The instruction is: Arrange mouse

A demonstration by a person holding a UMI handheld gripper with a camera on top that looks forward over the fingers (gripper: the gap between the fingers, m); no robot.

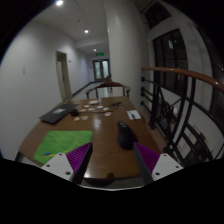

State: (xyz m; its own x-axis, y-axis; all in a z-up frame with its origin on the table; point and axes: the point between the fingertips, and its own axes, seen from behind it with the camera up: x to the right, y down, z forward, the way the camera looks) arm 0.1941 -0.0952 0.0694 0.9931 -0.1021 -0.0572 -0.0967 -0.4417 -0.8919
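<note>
Mouse (pixel 125 134) (dark, small) on wooden table (pixel 100 125), just ahead of gripper (pixel 111 160), fingers spread wide and empty, green mat (pixel 62 143) beside left finger, laptop (pixel 58 114) beyond

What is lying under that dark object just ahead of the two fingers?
The dark object, possibly the mouse, sits directly on the wooden table; no mat shows beneath it. The green mat lies apart, beside it. The open gripper hangs short of it.
</note>
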